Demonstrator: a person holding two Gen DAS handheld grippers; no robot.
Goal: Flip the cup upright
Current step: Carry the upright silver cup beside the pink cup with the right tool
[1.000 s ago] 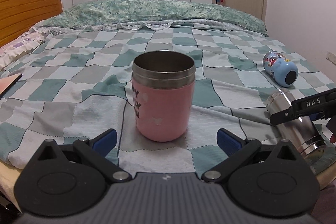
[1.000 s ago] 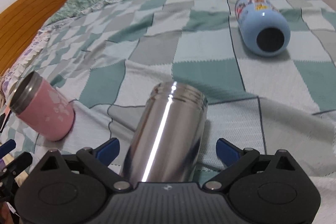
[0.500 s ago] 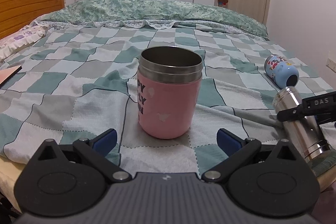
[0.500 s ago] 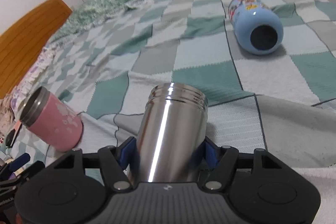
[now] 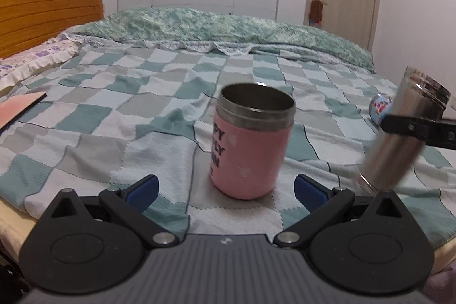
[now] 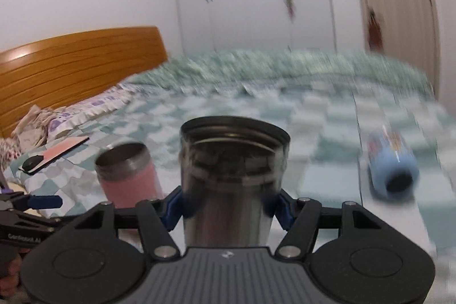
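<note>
My right gripper [image 6: 228, 207] is shut on a steel cup [image 6: 230, 184], its blue pads pressed on both sides. The cup is lifted off the bed and tilted nearly upright, mouth up; it shows at the right of the left wrist view [image 5: 399, 133]. A pink cup [image 5: 250, 144] stands upright on the checked blanket, also seen in the right wrist view [image 6: 128, 173]. My left gripper [image 5: 225, 187] is open and empty, just short of the pink cup. A blue cup [image 6: 393, 164] lies on its side to the right.
The checked blanket [image 5: 114, 118] covers the bed, with a green duvet [image 5: 199, 24] at the back. A wooden headboard [image 5: 48, 7] and pillow are at the left. A pink book [image 5: 17, 110] lies at the left edge. The bed's front edge is close below my grippers.
My right gripper has closed on the steel cup, lifted it off the blanket and swung it from lying to nearly upright. My left gripper stayed open near the pink cup.
</note>
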